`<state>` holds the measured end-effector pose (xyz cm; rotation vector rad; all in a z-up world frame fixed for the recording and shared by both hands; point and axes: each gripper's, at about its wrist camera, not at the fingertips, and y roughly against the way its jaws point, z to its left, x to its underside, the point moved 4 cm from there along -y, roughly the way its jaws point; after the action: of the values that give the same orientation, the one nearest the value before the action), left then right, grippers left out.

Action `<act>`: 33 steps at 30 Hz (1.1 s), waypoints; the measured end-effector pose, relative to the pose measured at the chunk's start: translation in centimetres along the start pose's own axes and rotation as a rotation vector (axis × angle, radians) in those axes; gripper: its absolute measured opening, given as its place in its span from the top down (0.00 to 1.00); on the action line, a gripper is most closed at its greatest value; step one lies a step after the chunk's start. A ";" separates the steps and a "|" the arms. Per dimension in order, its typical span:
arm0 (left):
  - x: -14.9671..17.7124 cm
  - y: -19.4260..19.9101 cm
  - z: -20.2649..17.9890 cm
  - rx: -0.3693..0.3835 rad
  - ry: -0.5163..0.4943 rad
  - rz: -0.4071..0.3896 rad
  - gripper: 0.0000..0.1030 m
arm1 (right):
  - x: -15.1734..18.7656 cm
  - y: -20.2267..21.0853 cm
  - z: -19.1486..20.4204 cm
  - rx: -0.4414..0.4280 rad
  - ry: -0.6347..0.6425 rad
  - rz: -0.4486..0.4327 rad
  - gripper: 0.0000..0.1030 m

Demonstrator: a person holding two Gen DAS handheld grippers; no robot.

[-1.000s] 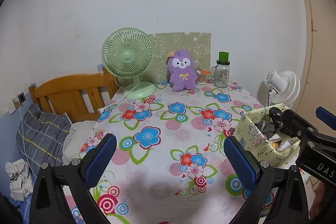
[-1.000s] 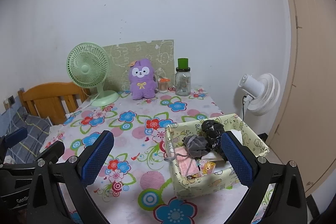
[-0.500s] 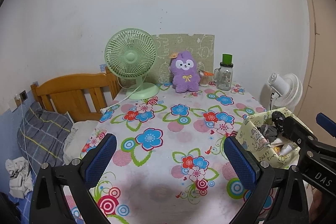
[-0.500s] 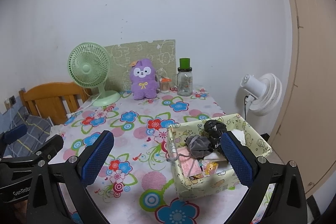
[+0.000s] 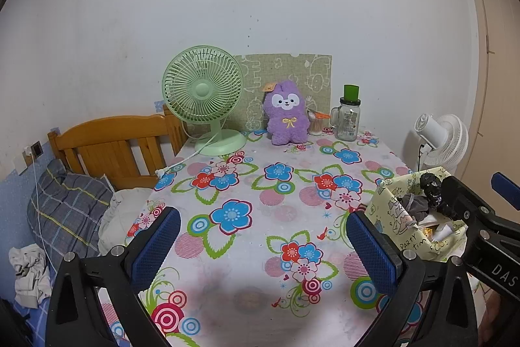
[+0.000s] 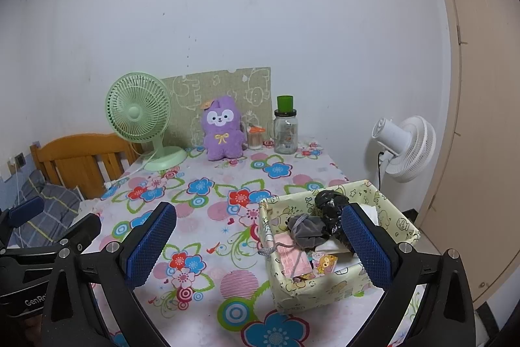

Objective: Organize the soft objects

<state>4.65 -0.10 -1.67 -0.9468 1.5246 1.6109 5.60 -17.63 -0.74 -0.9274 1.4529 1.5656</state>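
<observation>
Left gripper (image 5: 260, 246): jaws wide apart, empty, over table's near edge.
Right gripper (image 6: 260, 244): likewise spread, empty.
Plush (image 6: 223, 128): upright at far edge, likely next pick.
Box (image 6: 328, 288): near right corner, already holding soft bits.

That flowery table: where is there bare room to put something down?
The broad middle of the floral tablecloth lies bare, between the green desk fan and the yellow paper box. The back edge is crowded: fan, purple plush toy, small toothpick jar, glass jar with green lid. The box is full.
</observation>
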 end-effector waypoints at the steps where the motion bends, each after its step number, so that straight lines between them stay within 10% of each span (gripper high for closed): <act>1: 0.0 0.0 0.0 0.000 0.000 -0.002 0.00 | 0.0 0.0 0.0 0.001 0.000 -0.001 0.00; 33: 0.0 0.7 -0.4 -0.003 0.015 -0.009 0.00 | -0.4 1.0 0.0 0.000 0.003 -0.018 0.00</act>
<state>4.05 -0.52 -1.38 -0.9677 1.5261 1.6040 4.88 -17.65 0.08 -0.9406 1.4432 1.5513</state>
